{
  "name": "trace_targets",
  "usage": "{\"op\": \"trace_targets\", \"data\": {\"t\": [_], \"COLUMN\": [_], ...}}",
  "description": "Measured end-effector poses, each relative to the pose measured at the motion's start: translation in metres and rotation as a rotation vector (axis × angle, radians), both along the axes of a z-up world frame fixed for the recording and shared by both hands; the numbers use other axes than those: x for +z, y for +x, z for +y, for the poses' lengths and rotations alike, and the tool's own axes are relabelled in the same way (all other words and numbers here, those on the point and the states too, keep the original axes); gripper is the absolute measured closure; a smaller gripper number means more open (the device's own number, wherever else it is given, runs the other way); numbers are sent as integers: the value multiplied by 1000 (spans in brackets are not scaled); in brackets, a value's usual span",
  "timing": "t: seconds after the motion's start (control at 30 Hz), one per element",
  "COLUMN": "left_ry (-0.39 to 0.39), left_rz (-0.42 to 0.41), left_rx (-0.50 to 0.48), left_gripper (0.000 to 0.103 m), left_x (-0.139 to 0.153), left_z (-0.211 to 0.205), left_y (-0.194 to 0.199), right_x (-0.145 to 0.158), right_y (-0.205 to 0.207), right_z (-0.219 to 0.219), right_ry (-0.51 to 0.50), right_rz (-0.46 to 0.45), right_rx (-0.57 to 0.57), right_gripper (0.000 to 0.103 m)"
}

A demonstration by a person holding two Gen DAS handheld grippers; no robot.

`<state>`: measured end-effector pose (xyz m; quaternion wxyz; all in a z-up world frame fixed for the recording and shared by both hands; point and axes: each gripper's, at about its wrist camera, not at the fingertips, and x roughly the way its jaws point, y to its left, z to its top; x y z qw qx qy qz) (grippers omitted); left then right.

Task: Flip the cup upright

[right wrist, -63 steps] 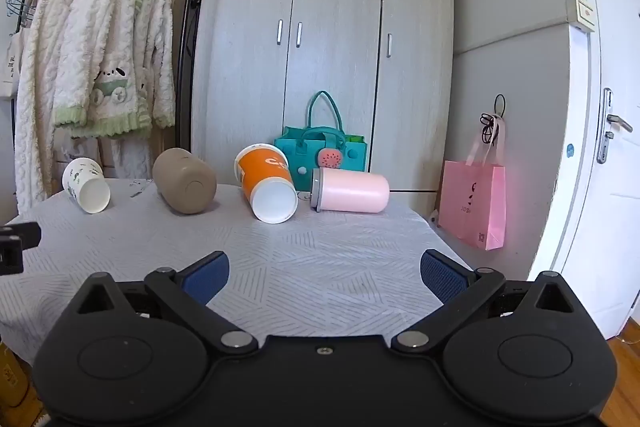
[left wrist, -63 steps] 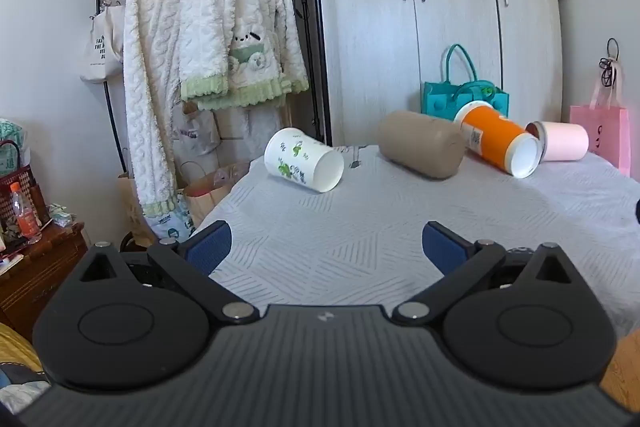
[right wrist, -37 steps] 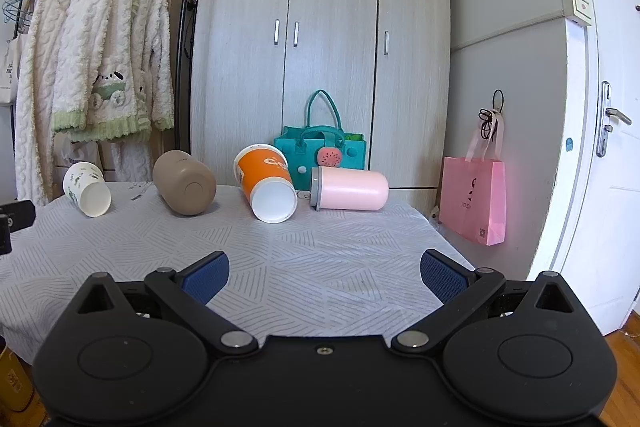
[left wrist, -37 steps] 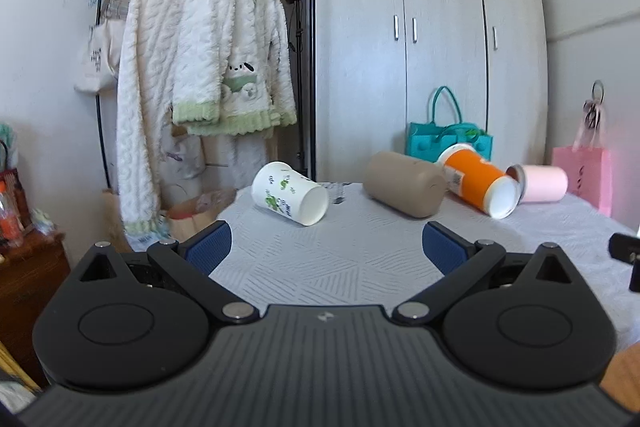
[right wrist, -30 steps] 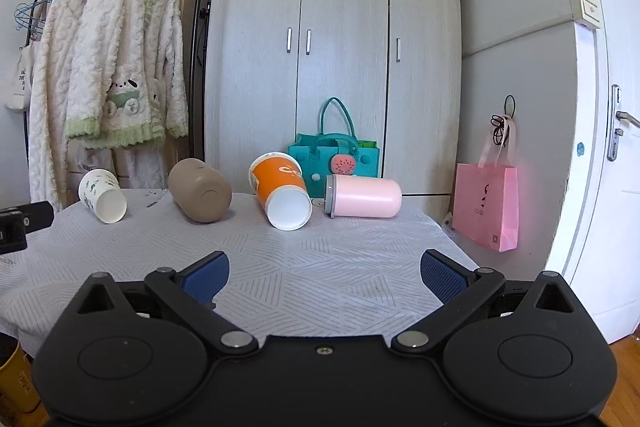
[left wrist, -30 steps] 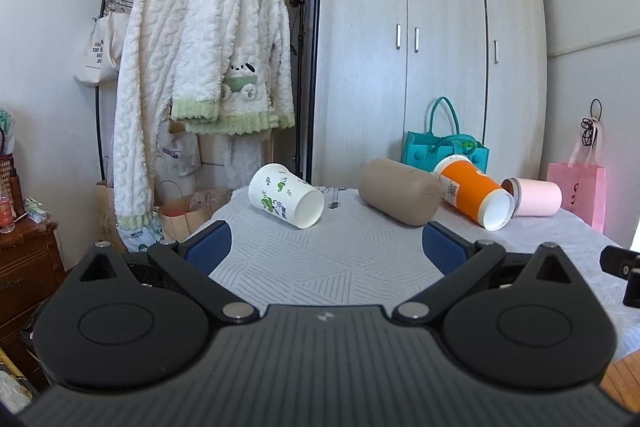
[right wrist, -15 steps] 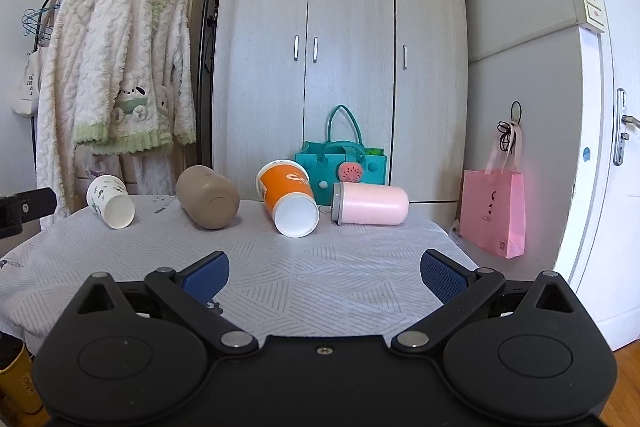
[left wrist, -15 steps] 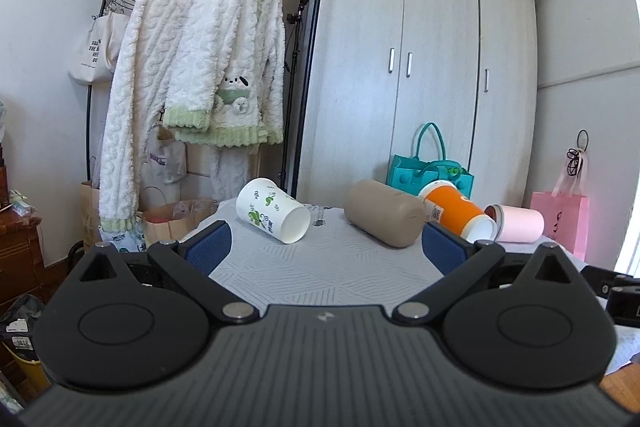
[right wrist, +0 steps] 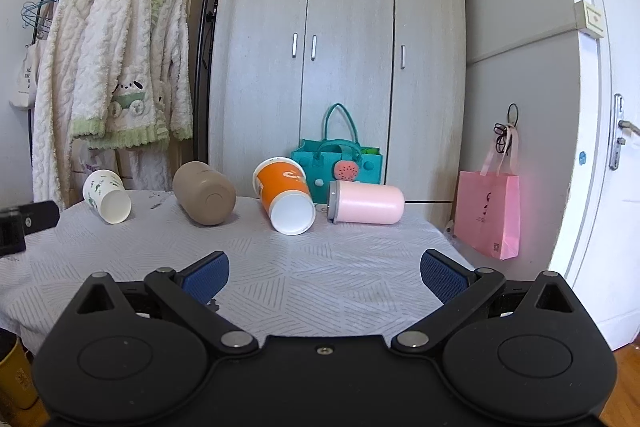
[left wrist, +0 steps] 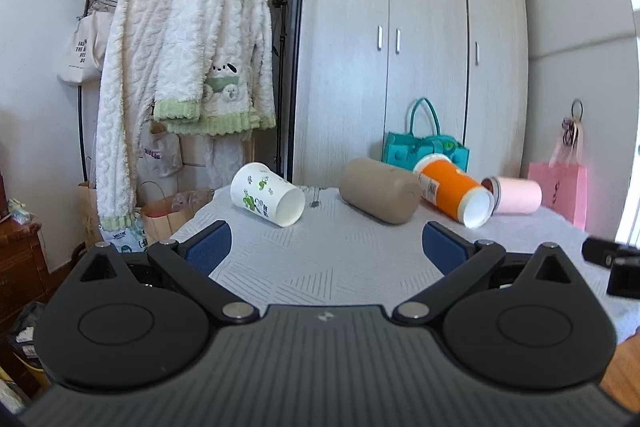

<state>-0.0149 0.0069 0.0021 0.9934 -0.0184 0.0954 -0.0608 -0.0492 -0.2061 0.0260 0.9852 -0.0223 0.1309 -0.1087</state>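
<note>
Several cups lie on their sides in a row at the far edge of a table with a white patterned cloth (left wrist: pixel 320 259): a white paper cup with green print (left wrist: pixel 266 194) (right wrist: pixel 106 195), a tan cup (left wrist: pixel 380 195) (right wrist: pixel 205 198), an orange paper cup (left wrist: pixel 454 195) (right wrist: pixel 285 201) and a pink tumbler (left wrist: pixel 514 195) (right wrist: pixel 366 203). My left gripper (left wrist: pixel 326 249) is open and empty over the near left of the table. My right gripper (right wrist: pixel 324 273) is open and empty over the near right.
A clothes rack with white fleece robes (left wrist: pixel 188 75) stands at the left. A grey wardrobe (right wrist: pixel 340 67) stands behind the table. A teal bag (right wrist: pixel 338 163) sits behind the cups. A pink bag (right wrist: pixel 488 215) hangs at the right by a white door (right wrist: pixel 616 147).
Both grippers have drawn back and dropped lower, so the cups now look nearer eye level. The jaws stayed open. No cup has moved.
</note>
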Motion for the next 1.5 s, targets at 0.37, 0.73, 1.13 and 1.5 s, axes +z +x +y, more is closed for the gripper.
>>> {"op": "trace_targets", "data": {"t": [0.37, 0.73, 1.13, 1.5], "left_ry": [50, 26, 10, 112], "left_rz": [82, 62, 129, 117], "left_rx": [142, 88, 79, -3], "left_gripper": [0, 0, 0, 0], "left_x": [2, 5, 8, 66], "left_z": [-8, -6, -5, -17], "left_y": [4, 1, 11, 34], "right_x": [-1, -1, -3, 58], "right_y": [0, 0, 8, 32], "right_z": [-3, -3, -12, -57], "right_ry": [12, 13, 51, 179], "right_rz": [9, 14, 46, 103], "right_rx": [1, 2, 54, 383], "right_gripper": [0, 0, 0, 0]}}
